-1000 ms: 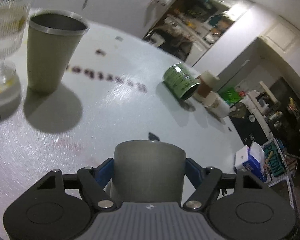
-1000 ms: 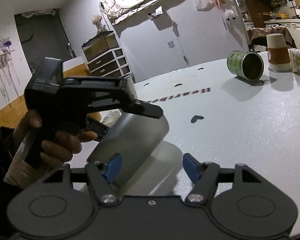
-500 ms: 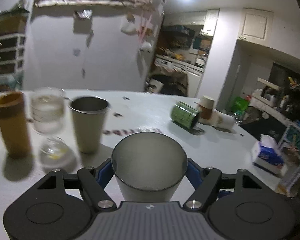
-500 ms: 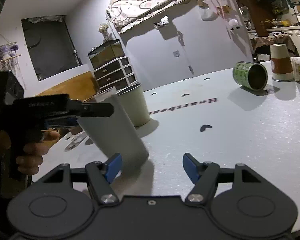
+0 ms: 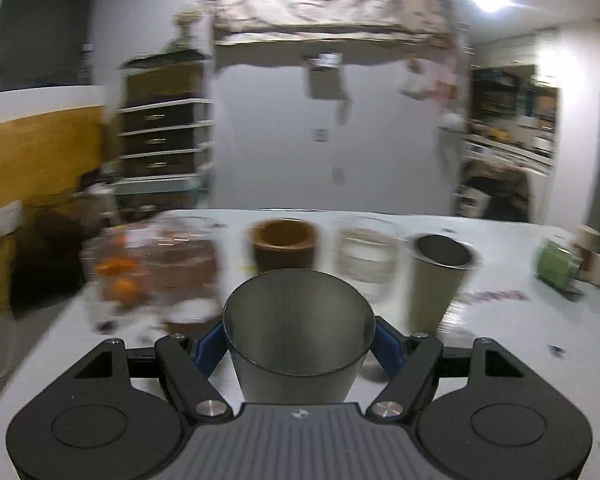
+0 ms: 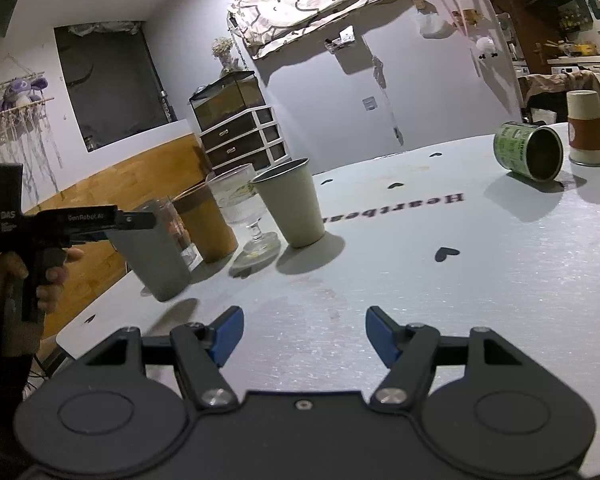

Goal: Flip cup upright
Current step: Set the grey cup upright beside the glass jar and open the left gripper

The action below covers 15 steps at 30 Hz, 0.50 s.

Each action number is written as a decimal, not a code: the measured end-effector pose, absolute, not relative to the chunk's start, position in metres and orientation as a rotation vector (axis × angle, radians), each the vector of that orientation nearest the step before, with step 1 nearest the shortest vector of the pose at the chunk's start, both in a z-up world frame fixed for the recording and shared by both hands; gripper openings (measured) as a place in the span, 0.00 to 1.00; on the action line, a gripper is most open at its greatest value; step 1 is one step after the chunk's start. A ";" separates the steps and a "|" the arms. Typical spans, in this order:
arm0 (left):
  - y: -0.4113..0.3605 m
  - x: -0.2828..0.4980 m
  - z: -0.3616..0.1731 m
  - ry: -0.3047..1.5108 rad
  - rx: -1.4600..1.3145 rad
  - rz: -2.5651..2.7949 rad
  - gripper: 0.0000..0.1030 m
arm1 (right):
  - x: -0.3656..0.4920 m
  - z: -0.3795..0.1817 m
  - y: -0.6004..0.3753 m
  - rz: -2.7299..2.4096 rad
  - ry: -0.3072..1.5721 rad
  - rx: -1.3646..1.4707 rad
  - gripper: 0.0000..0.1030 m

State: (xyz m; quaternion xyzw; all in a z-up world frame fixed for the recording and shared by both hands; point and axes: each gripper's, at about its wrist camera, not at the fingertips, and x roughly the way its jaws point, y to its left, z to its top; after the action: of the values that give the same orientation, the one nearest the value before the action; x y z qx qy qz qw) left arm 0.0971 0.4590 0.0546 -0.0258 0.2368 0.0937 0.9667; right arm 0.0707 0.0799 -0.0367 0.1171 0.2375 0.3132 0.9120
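My left gripper (image 5: 298, 340) is shut on a grey metal cup (image 5: 296, 336), held nearly upright with its open mouth facing up. In the right wrist view the same cup (image 6: 152, 260) hangs in the left gripper (image 6: 136, 222) at the table's left edge, its base just above the white table (image 6: 480, 280). My right gripper (image 6: 302, 334) is open and empty, low over the table's near side, to the right of the cup.
A second upright metal cup (image 6: 292, 204), a stemmed glass (image 6: 242, 208) and a brown tumbler (image 6: 206, 224) stand in a row behind the held cup. A green tin (image 6: 530, 150) lies on its side at far right beside an upside-down paper cup (image 6: 588, 128).
The left gripper has turned the cup from tilted to nearly upright and carried it left toward the table's edge. The right gripper has stayed open.
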 end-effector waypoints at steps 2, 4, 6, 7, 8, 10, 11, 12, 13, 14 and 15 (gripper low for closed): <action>0.477 0.097 0.057 0.472 -0.057 0.244 0.73 | 0.071 -0.036 0.083 0.648 0.488 0.238 0.67; 0.491 0.098 0.056 0.473 -0.068 0.276 0.73 | 0.070 -0.035 0.086 0.650 0.487 0.234 0.67; 0.504 0.099 0.054 0.483 -0.077 0.304 0.73 | 0.070 -0.035 0.088 0.652 0.487 0.230 0.67; 0.508 0.100 0.052 0.489 -0.079 0.319 0.73 | 0.070 -0.034 0.089 0.653 0.487 0.227 0.67; 0.510 0.100 0.050 0.497 -0.077 0.329 0.73 | 0.070 -0.034 0.091 0.654 0.487 0.224 0.67; 0.516 0.103 0.045 0.514 -0.083 0.340 0.73 | 0.069 -0.034 0.092 0.656 0.486 0.218 0.67; 0.520 0.104 0.042 0.521 -0.088 0.341 0.73 | 0.068 -0.034 0.093 0.657 0.485 0.216 0.67; 0.522 0.105 0.039 0.525 -0.092 0.343 0.73 | 0.068 -0.033 0.094 0.657 0.484 0.214 0.67; 0.522 0.104 0.038 0.513 -0.088 0.346 0.74 | 0.068 -0.033 0.095 0.656 0.484 0.212 0.67; 0.521 0.101 0.037 0.508 -0.086 0.349 0.74 | 0.068 -0.033 0.096 0.656 0.484 0.210 0.67; 0.521 0.102 0.037 0.503 -0.096 0.349 0.78 | 0.068 -0.033 0.096 0.656 0.484 0.209 0.67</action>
State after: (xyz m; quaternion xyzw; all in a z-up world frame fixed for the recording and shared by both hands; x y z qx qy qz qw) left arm 0.1021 0.5211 0.0370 -0.0471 0.2477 0.1720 0.9523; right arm 0.0675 0.0962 -0.0329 0.1013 0.2347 0.3186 0.9128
